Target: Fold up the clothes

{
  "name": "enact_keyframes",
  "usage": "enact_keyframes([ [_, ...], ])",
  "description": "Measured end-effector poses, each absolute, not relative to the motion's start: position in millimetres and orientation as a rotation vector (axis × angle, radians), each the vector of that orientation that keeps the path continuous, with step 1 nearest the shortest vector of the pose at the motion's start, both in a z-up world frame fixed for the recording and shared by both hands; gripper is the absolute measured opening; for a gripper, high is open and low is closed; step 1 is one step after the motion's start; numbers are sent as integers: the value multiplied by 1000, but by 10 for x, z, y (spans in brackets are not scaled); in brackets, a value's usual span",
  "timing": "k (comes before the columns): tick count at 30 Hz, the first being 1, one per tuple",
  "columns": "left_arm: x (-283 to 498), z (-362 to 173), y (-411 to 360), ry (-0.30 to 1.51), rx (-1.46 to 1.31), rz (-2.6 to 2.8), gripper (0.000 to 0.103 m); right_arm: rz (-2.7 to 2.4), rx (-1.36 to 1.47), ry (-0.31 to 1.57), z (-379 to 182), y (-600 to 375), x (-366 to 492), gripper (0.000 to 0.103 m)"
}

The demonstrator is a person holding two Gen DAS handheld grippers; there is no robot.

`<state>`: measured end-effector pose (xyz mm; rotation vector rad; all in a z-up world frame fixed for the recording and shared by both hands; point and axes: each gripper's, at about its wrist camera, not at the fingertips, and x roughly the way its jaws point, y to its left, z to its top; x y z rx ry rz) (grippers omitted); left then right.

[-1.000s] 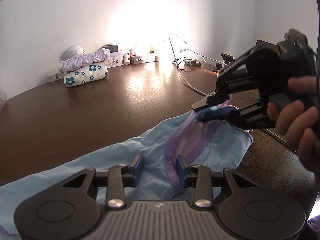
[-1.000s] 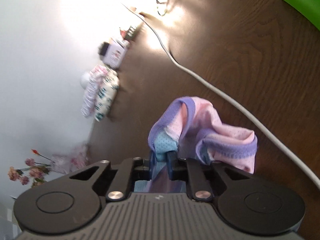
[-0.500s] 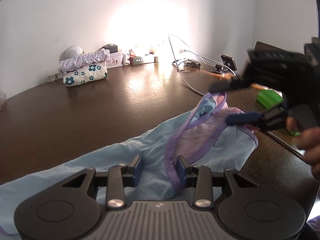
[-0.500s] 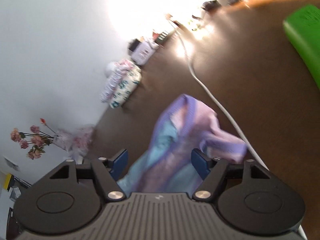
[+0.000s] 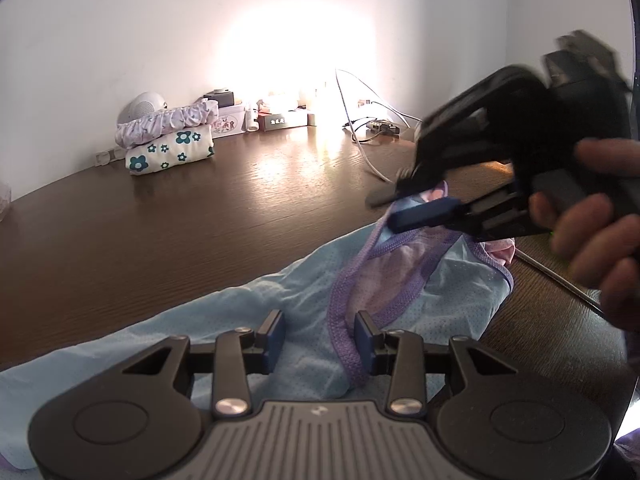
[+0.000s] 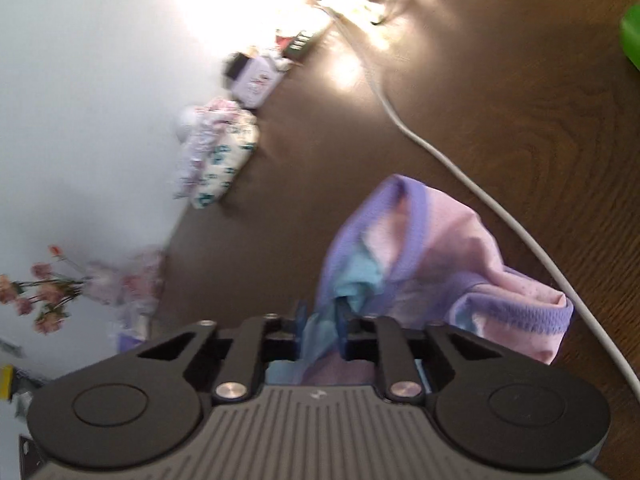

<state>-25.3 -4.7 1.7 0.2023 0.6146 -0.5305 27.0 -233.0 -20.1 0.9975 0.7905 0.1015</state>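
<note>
— Where's the garment?

— The light blue top (image 5: 248, 320), purple-trimmed with a pink lining, lies spread on the dark wooden bench (image 5: 160, 232), its neckline (image 5: 340, 320) right in front of my left tongs (image 5: 320, 338).

— And what have your tongs got?

— My left tongs stand partly open over the cloth, the purple trim between the fingers but not pinched. My right tongs (image 6: 320, 326) are closed down on a bunch of the blue fabric near the shoulder, lifting that end off the bench so the pink lining (image 6: 460, 240) shows.

— How would you do this fold well?

— I'd judge the raised end should be carried over low and flat, towards the middle, so the lining doesn't balloon. The left tongs should pin the neckline before the right ones pull, or the whole top may slide on the smooth wood.

— Anything in the way?

— A white cable (image 6: 460, 172) runs just beside the lifted end; I'd keep the cloth from dragging it. The folded clothes (image 5: 168, 144) by the wall sit well apart.
</note>
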Motion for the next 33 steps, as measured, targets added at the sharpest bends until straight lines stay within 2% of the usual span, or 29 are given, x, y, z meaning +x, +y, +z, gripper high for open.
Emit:
enact_keyframes([
  [5, -250, 8, -49, 614, 205, -535, 40, 120, 1009, 692, -165, -2444, -105, 3],
  [11, -252, 5, -50, 615, 201, -539, 41, 92, 976, 744, -339, -2436, -322, 3],
  [16, -242, 44, -10, 633, 177, -552, 41, 59, 801, 717, -141, -2371, -354, 14],
  [21, -337, 141, 45, 622, 136, -570, 38, -47, 520, 649, 90, -2377, -552, 14],
  [23, -391, 178, 36, 605, 122, -600, 38, -46, 518, 629, 115, -2393, -552, 14],
  [24, -404, 181, 20, 604, 121, -611, 38, -42, 527, 619, 122, -2402, -545, 17],
  [26, -375, 119, -35, 638, 137, -612, 38, -27, 543, 584, 139, -2411, -533, 40],
  [27, -365, 93, -47, 651, 141, -609, 35, -20, 530, 557, 147, -2391, -517, 41],
  [30, -368, 55, -22, 663, 130, -597, 33, -33, 460, 563, 118, -2297, -374, 39],
  [32, -357, 40, 31, 667, 90, -599, 33, -51, 454, 591, 58, -2295, -265, 15],
  [33, -355, 32, 48, 665, 79, -600, 33, -76, 451, 605, 32, -2306, -220, 14],
])
